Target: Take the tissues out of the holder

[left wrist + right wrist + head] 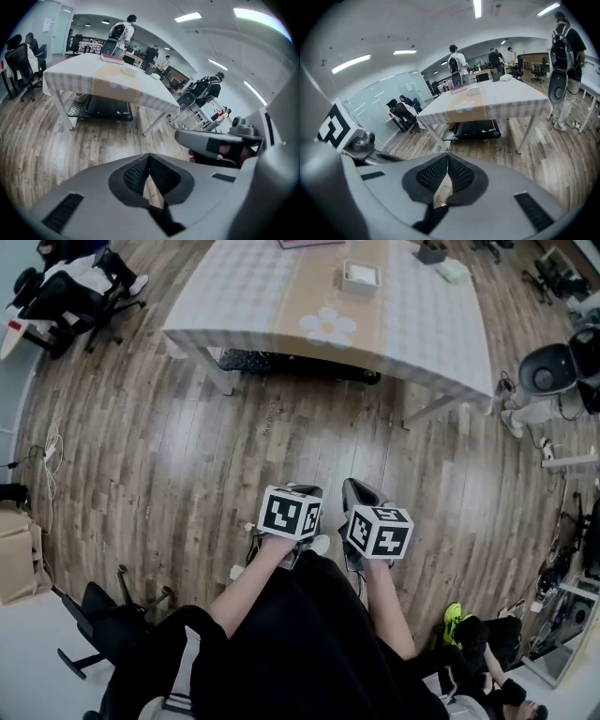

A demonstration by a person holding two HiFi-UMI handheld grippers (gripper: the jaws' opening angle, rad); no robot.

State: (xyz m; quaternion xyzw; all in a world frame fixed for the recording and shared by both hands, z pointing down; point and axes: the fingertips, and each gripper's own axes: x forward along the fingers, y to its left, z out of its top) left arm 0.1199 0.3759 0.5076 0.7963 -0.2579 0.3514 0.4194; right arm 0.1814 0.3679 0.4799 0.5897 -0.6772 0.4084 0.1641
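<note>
Beyond 2 grippers (149, 158) (447, 158), maybe 1 tabletop holder (361, 276)

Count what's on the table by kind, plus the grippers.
Tissue holder: 1
Pink flat thing: 1
Dark box: 1
Pale bundle: 1
Grippers: 2, left gripper and right gripper
Total: 6
</note>
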